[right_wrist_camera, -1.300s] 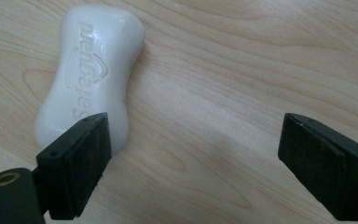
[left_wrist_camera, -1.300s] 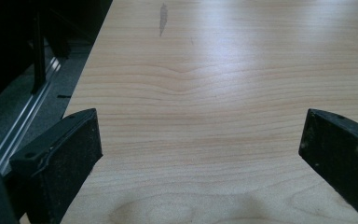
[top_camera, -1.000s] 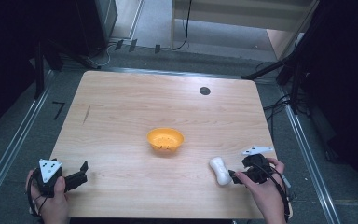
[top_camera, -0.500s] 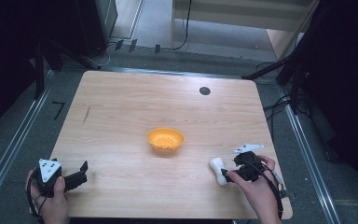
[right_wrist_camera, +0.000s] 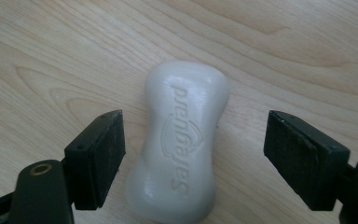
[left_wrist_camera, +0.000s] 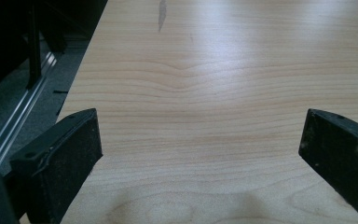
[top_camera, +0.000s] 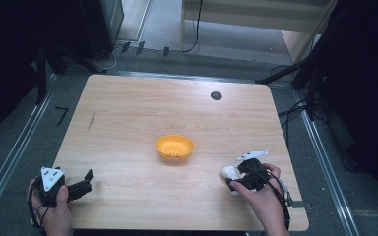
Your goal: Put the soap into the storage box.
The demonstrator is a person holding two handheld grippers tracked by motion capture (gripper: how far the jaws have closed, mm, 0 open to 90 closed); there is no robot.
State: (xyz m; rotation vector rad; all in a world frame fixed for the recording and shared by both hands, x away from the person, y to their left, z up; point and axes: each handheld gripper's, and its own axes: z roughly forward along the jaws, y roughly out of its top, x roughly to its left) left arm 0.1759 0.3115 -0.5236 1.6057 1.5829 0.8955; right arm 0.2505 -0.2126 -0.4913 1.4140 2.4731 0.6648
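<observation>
A white soap bar [right_wrist_camera: 182, 140] with raised lettering lies flat on the wooden table [top_camera: 152, 108] near its front right. My right gripper [right_wrist_camera: 196, 154] points down over it with one jaw on each side. The jaws have just been closing, but wood still shows between each pad and the soap. In the high view the right gripper [top_camera: 234, 179] covers part of the soap bar [top_camera: 228, 171]. My left gripper [top_camera: 87, 182] rests at the table's front left corner. Its jaws stand wide apart over bare wood in the left gripper view [left_wrist_camera: 200, 158].
An orange bowl [top_camera: 174, 147] stands in the middle of the table, left of and beyond the soap. A small black round mark [top_camera: 216, 95] sits near the far edge. Cables and dark stands line the floor around the table.
My right gripper has moved left across the table onto the soap, and its jaws now straddle it. The left gripper has stayed where it was.
</observation>
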